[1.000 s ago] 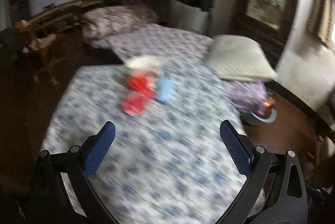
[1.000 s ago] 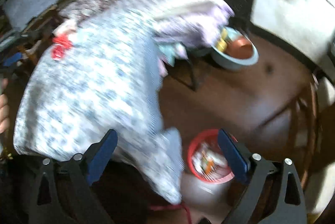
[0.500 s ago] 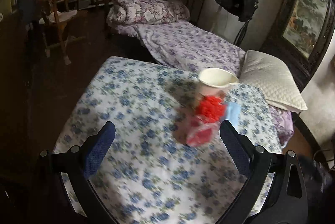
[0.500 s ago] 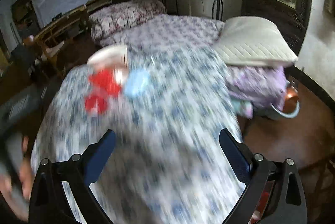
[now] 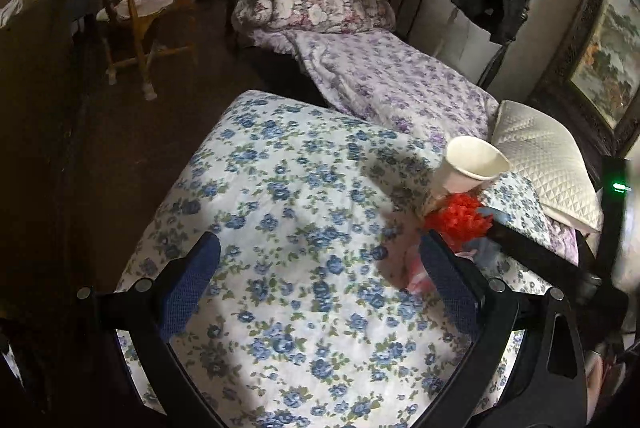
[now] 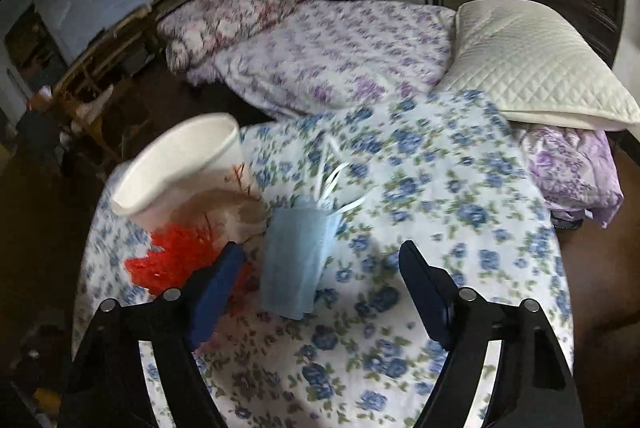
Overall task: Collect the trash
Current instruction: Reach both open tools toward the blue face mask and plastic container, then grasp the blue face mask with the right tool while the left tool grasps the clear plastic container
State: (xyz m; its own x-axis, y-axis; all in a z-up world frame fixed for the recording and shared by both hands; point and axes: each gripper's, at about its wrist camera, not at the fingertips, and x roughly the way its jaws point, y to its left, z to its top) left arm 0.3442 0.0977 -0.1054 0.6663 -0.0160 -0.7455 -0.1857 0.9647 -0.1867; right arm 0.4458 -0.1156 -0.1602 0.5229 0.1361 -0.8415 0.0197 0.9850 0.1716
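Both grippers are swinging in over the trash; right gripper (image 6: 320, 276) is closing around the blue face mask (image 6: 298, 256), not pinching yet. It should be squeezing the mask's middle. Left gripper (image 5: 320, 276) is spread, empty.

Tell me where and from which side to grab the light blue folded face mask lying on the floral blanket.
Grip the light blue face mask across its flat folded body, coming down from above, its long edges facing the pads. It lies flat, white ear loops trailing off the far end, between the closing right gripper fingers, which do not yet touch it.
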